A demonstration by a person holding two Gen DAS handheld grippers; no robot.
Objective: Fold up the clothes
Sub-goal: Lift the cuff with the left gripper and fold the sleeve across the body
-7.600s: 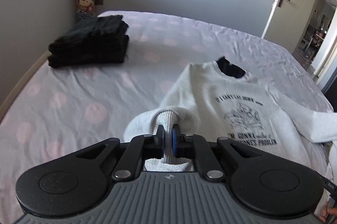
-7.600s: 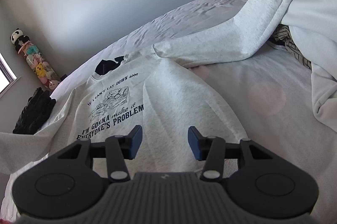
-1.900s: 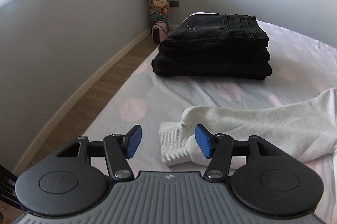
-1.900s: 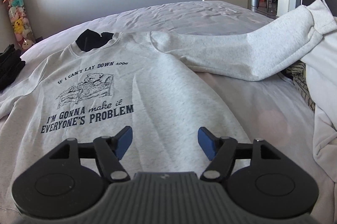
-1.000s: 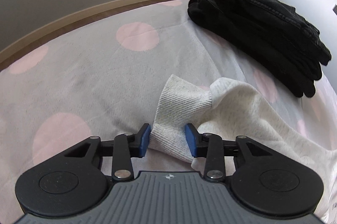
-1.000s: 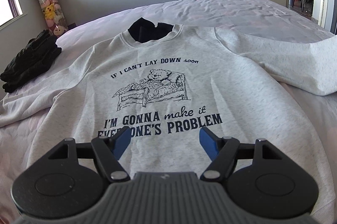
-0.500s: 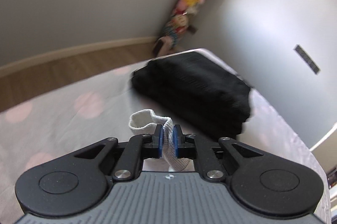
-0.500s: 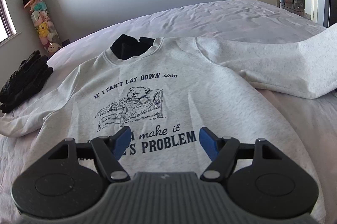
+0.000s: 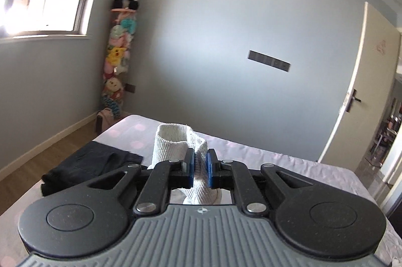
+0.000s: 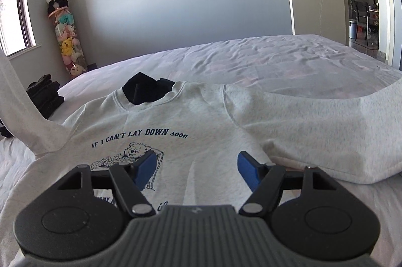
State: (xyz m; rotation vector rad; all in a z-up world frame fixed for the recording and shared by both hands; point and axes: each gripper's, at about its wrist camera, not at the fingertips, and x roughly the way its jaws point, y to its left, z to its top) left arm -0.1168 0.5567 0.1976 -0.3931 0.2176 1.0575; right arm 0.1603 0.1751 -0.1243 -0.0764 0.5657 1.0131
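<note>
A light grey sweatshirt [image 10: 201,121] with a dark printed bear and slogan lies face up on the bed [image 10: 289,58]. My left gripper [image 9: 199,165] is shut on the ribbed cuff [image 9: 176,141] of its left sleeve and holds it up off the bed. That raised sleeve [image 10: 17,106] rises along the left edge of the right wrist view. My right gripper [image 10: 197,170] is open and empty, low over the chest print. The other sleeve [image 10: 326,131] lies spread to the right.
A stack of folded black clothes [image 9: 85,166] sits at the bed's far left corner, also seen in the right wrist view [image 10: 45,96]. A column of plush toys [image 9: 118,61] stands in the room corner. A door [image 9: 361,96] stands open on the right.
My left gripper closed on the sleeve cuff, lifted it off the bed and tilted up toward the wall. My right gripper moved forward over the sweatshirt, still open.
</note>
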